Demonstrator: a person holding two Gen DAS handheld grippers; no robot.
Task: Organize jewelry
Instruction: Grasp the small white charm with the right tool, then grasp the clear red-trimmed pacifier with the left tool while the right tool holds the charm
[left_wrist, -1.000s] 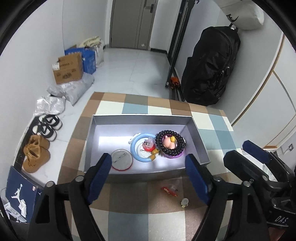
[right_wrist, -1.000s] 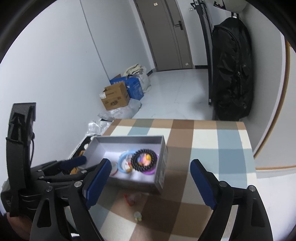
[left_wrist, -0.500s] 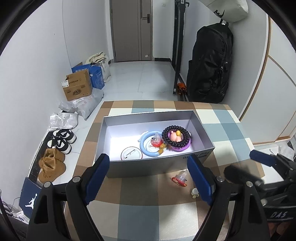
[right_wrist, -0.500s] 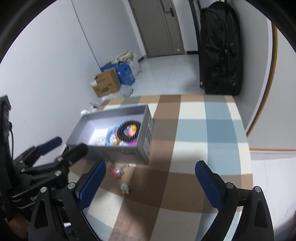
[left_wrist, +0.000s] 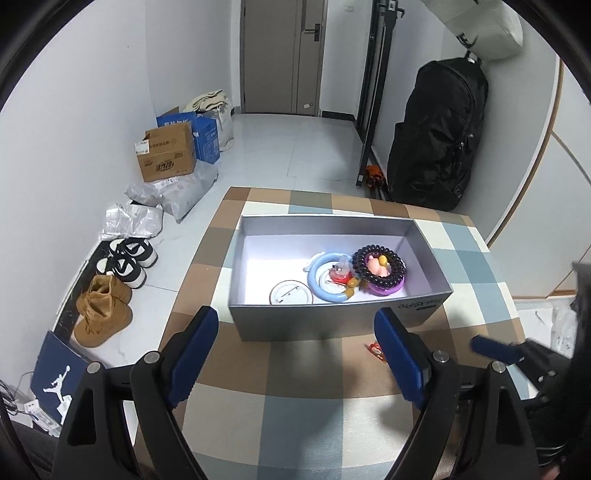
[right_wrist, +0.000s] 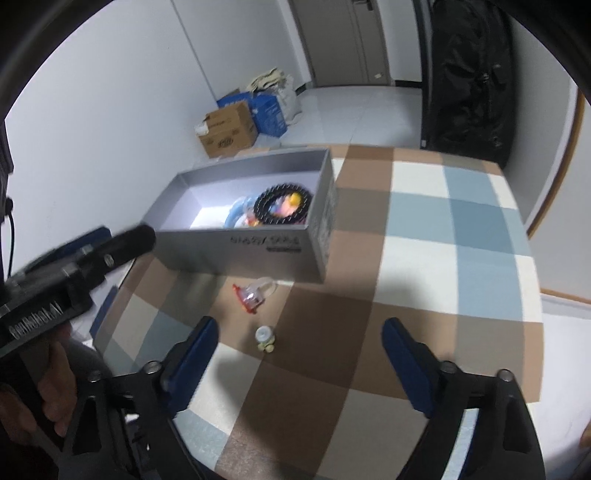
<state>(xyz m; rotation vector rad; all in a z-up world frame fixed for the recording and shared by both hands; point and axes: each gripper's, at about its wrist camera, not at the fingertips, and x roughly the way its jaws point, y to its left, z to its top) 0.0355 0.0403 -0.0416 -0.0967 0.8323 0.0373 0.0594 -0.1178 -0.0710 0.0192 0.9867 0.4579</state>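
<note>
Two pieces are loose on the worktop (right_wrist: 436, 229) in front of the box (left_wrist: 332, 317), and both grippers have shifted in the last second; going left to right: the left gripper (left_wrist: 303, 354) is released and empty, and the box, which sat low and close in its view a second ago, now lies further up the frame with more checked cloth showing before it, so this hand has drawn back rather than reached in; inside the box lie a round badge (left_wrist: 289, 292), a blue ring (left_wrist: 327, 275) and a dark beaded bracelet (left_wrist: 378, 269), already put away; next, in the right wrist view, the red clip (right_wrist: 249, 297) lies just before the box wall and the small pale charm (right_wrist: 265, 338) nearer the camera, both larger and more central than a second ago; the right gripper (right_wrist: 297, 354) has come down toward them, and its jaws have just been closing a little, yet they stand wide with nothing between them; the charm lies just ahead of its left finger; I judge the next pick is one of these two, likely the charm, and both must go into the box before the job is done.
</note>
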